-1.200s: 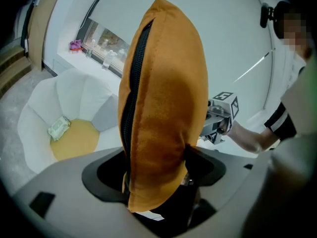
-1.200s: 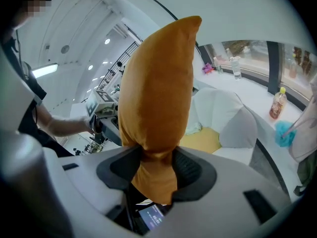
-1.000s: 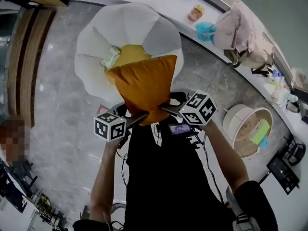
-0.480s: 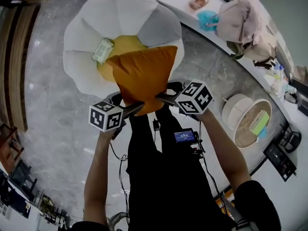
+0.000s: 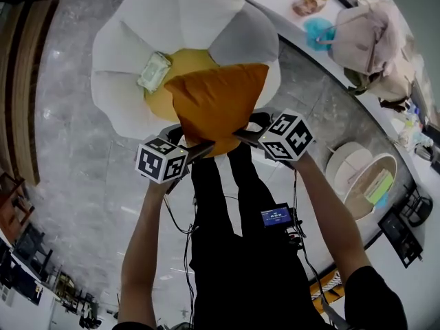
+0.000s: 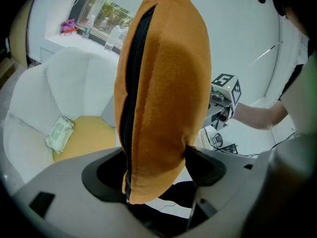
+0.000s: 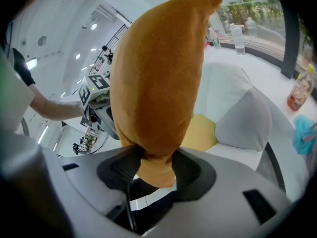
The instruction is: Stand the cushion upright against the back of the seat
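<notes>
An orange cushion [image 5: 218, 102] with a black zip hangs over the near edge of a white petal-shaped chair [image 5: 182, 26] with a yellow seat [image 5: 165, 96]. My left gripper [image 5: 199, 150] is shut on the cushion's near left corner [image 6: 148, 182]. My right gripper [image 5: 240, 137] is shut on its near right corner [image 7: 156, 167]. In the left gripper view the cushion [image 6: 163, 83] stands edge-on, zip side facing me. In the right gripper view the cushion [image 7: 158, 78] rises above the jaws, hiding much of the chair [image 7: 233, 98].
A pale green wipes packet [image 5: 154, 71] lies on the yellow seat by the left petals. A grey petal [image 5: 240, 36] sits at the chair's right. A round side table [image 5: 361, 181] with a green box stands right. A window ledge [image 5: 323, 19] holds bottles and clothing.
Both grippers have come lower and further over the chair with the cushion held between them. The chair fills more of the head view and the cushion now overlaps the yellow seat.
</notes>
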A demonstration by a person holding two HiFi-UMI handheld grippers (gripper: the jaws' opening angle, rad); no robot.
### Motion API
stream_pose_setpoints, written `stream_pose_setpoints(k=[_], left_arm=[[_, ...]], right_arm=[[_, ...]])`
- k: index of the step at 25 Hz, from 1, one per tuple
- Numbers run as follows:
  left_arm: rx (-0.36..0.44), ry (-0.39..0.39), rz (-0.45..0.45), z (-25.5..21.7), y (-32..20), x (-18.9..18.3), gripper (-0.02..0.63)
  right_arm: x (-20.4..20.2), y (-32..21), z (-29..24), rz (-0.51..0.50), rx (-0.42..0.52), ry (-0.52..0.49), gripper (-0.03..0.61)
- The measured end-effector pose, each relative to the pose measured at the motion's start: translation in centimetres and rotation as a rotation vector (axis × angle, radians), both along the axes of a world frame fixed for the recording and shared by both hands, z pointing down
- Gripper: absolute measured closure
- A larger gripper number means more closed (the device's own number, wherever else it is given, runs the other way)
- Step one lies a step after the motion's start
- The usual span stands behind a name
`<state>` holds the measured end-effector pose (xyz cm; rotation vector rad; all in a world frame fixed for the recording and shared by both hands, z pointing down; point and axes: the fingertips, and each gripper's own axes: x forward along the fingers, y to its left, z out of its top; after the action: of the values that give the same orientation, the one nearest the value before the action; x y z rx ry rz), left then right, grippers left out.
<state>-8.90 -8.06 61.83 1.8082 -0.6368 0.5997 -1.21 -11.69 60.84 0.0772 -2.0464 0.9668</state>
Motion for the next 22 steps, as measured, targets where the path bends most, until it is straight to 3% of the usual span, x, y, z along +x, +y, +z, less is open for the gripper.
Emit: stream_pose_setpoints(k=[8, 13, 22], left_arm=[[0.039, -0.030, 0.007, 4.6, -3.1, -1.4, 0.252], [0.099, -0.106, 0.047, 7.8, -6.1, -2.6, 0.253], [0.135, -0.220, 0.069, 14.3, -10.3, -5.0, 0.252]], right_arm=[[-1.2, -3.0, 4.7, -0.025, 0.055, -0.010, 0.374], [-2.1, -5.6, 8.0, -0.048, 0.112, -0.003, 0.379], [-4.5, -9.9, 14.4, -0.095, 0.224, 0.039, 0.385]])
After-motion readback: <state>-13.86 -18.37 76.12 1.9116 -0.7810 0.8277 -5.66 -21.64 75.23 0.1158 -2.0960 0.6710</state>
